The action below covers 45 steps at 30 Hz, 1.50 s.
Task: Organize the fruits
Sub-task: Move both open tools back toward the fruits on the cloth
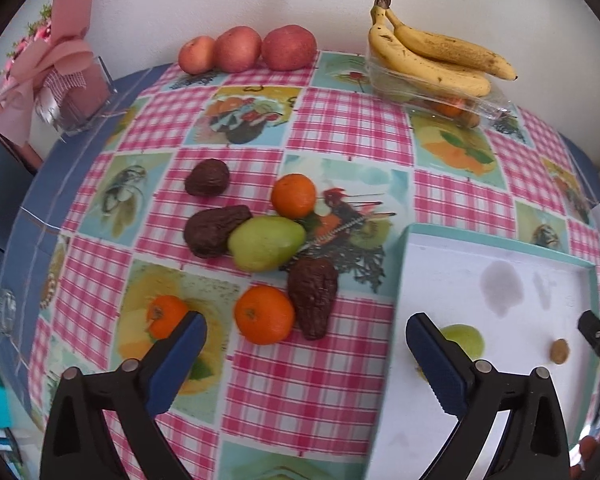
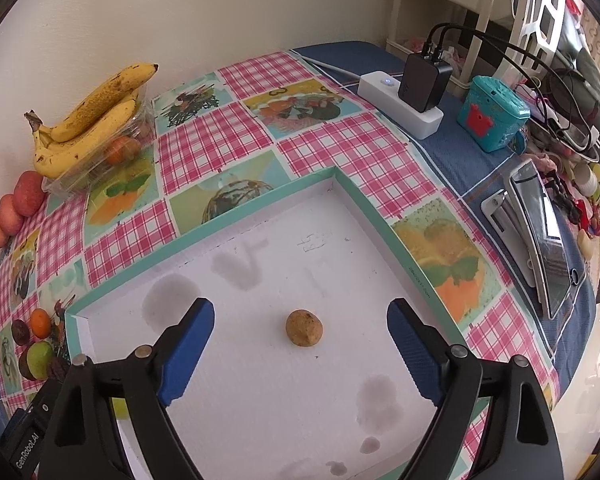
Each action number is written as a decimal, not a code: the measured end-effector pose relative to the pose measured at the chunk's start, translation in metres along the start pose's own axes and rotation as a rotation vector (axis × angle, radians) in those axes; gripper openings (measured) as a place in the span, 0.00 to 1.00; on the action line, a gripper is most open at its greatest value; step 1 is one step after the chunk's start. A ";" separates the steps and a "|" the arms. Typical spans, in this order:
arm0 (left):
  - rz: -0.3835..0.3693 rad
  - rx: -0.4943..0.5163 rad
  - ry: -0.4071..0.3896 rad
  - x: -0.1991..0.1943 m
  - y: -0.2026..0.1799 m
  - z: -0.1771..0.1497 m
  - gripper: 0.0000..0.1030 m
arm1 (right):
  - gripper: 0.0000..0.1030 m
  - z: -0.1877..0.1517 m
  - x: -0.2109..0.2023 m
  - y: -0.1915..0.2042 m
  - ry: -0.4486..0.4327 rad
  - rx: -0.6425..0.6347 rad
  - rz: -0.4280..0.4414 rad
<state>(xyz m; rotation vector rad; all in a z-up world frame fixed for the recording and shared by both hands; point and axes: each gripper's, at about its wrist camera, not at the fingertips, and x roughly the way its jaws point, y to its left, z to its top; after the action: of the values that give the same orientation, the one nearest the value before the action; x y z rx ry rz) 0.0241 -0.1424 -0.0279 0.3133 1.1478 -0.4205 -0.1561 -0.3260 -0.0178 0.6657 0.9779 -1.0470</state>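
My left gripper (image 1: 306, 330) is open and empty, just in front of an orange (image 1: 264, 314) and a dark avocado (image 1: 313, 295). Behind them lie a green pear (image 1: 266, 243), two more avocados (image 1: 214, 230) (image 1: 207, 178) and a second orange (image 1: 293, 195); a third orange (image 1: 165, 316) sits by my left finger. A green fruit (image 1: 464, 338) lies in the white tray (image 1: 500, 242), partly behind my right finger. My right gripper (image 2: 300, 330) hangs open over the tray (image 2: 260, 216), with a small brown round fruit (image 2: 304, 328) lying between its fingers, untouched.
Three red apples (image 1: 248, 48) line the back wall. Bananas (image 1: 432, 50) rest on a clear plastic box (image 1: 452, 106) holding more fruit. A pink bouquet (image 1: 48, 64) stands far left. A white power strip (image 2: 400, 106), a teal box (image 2: 494, 118) and a tablet (image 2: 540, 236) crowd the right edge.
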 end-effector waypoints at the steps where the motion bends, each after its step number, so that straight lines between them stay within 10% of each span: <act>1: 0.005 0.000 -0.002 0.000 0.001 0.000 0.99 | 0.86 0.000 0.000 0.000 -0.001 -0.004 -0.002; 27: 0.051 0.039 -0.074 -0.016 0.007 0.007 1.00 | 0.87 -0.004 -0.011 0.013 -0.120 -0.035 0.114; 45: 0.111 -0.199 -0.086 -0.017 0.114 0.024 1.00 | 0.87 -0.021 -0.026 0.073 -0.145 -0.227 0.211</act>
<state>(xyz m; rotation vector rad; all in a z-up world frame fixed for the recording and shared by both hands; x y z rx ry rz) 0.0921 -0.0508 -0.0003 0.1821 1.0733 -0.2175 -0.0995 -0.2703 -0.0029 0.4865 0.8639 -0.7741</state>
